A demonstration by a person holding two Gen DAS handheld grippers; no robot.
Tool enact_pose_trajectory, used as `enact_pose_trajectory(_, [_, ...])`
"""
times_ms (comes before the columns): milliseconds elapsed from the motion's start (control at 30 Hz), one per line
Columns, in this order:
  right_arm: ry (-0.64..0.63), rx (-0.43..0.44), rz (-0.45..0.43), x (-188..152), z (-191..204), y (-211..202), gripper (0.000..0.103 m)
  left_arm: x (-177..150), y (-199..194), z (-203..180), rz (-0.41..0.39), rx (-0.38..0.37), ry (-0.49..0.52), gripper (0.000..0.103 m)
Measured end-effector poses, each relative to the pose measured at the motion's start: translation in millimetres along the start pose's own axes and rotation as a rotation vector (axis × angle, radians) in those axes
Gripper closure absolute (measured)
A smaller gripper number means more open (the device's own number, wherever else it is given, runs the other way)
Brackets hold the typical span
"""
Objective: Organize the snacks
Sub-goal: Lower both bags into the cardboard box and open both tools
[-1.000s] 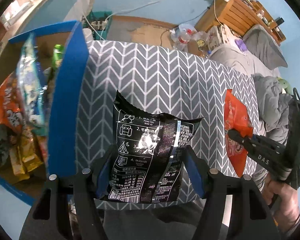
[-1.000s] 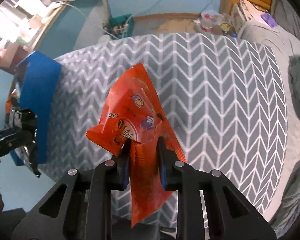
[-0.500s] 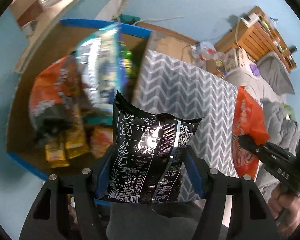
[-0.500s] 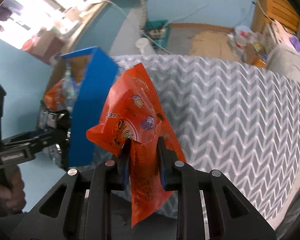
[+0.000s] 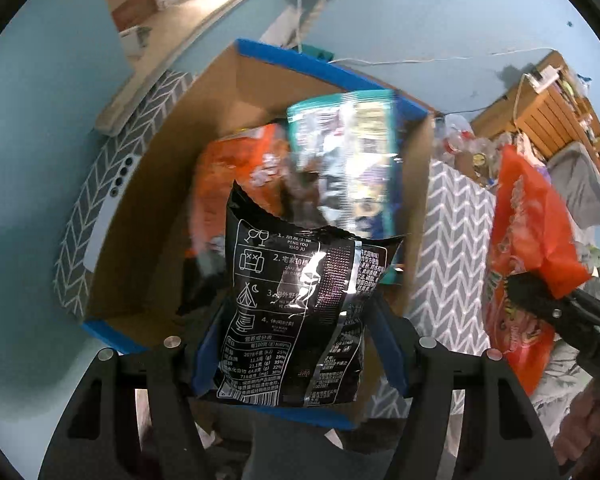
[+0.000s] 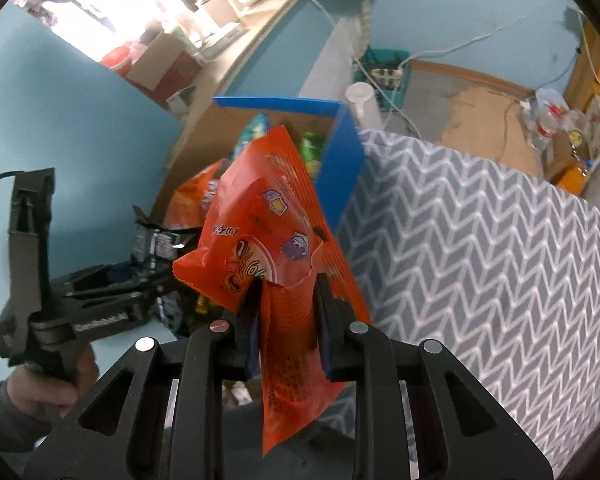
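Note:
My left gripper [image 5: 296,344] is shut on a black snack bag [image 5: 300,300] and holds it above the open cardboard box with blue rims [image 5: 260,92]. The box holds an orange bag [image 5: 228,188], a teal bag [image 5: 348,160] and other snacks. My right gripper [image 6: 288,316] is shut on an orange snack bag [image 6: 264,240], held upright to the right of the box [image 6: 340,164]. The right gripper and its bag also show in the left wrist view [image 5: 524,232]. The left gripper shows at the left of the right wrist view [image 6: 100,292].
A grey chevron-patterned surface [image 6: 480,260] lies right of the box. A wooden shelf [image 5: 548,108] and grey bedding [image 5: 580,184] are at the far right. A light ledge with boxes [image 5: 172,8] runs behind the box. Cables and a power strip [image 6: 384,72] lie on the floor.
Both grippers have swung left with their bags. The left gripper went from over the chevron surface to over the open box. The right one now faces the box's right wall.

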State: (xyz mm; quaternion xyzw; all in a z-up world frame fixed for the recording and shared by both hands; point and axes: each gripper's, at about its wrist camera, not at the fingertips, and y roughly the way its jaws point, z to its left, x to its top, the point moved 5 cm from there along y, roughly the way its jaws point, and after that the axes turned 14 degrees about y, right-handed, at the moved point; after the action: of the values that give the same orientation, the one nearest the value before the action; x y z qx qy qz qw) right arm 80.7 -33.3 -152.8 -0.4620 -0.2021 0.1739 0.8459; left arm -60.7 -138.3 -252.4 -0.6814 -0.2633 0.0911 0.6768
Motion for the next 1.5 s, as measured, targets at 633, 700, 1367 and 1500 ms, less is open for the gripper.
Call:
enact_pose_trajectory(633, [-0.04, 0.015, 0.043, 24, 81, 63, 0.078, 2, -17, 59, -0.015, -0.048, -0.079, 0.023])
enact_pose_trajectory(700, [-0.041, 0.003, 0.041, 28, 86, 67, 0.074, 2, -21, 65, -0.025, -0.046, -0.082, 0.023])
enact_pose_trajectory(1367, [-0.086, -0.123, -0.115, 49, 112, 6, 0.039, 16, -97, 82, -0.162, -0.002, -0.08, 0.016])
enact_pose_trajectory(1500, [-0.086, -0.155, -0.144, 50, 113, -8, 0.039, 23, -107, 79, -0.177, 0.001, -0.065, 0.016])
